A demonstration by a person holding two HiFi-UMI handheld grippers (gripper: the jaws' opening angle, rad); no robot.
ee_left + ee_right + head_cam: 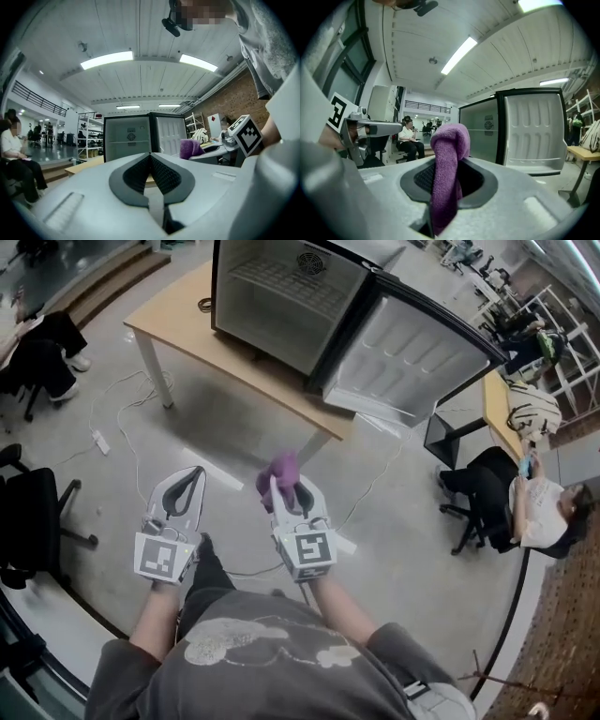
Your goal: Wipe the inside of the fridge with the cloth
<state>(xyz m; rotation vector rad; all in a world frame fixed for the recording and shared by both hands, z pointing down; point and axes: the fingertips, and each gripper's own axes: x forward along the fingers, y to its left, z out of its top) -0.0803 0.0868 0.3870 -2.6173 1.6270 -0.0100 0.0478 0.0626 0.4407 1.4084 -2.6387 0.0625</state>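
Cloth [447, 154] — purple, fuzzy, folded — pinched in right gripper [284, 491]; boxy fridge [281, 306] open.

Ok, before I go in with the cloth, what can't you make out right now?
- Ceiling of the fridge: head view, cut off by the top edge.
- Interior's lower corner by the door: left gripper view, behind the body of the left gripper.
- Dirt inside: too small in every view.
- Lower end of the cloth: right gripper view, buried between the fingers of the right gripper.
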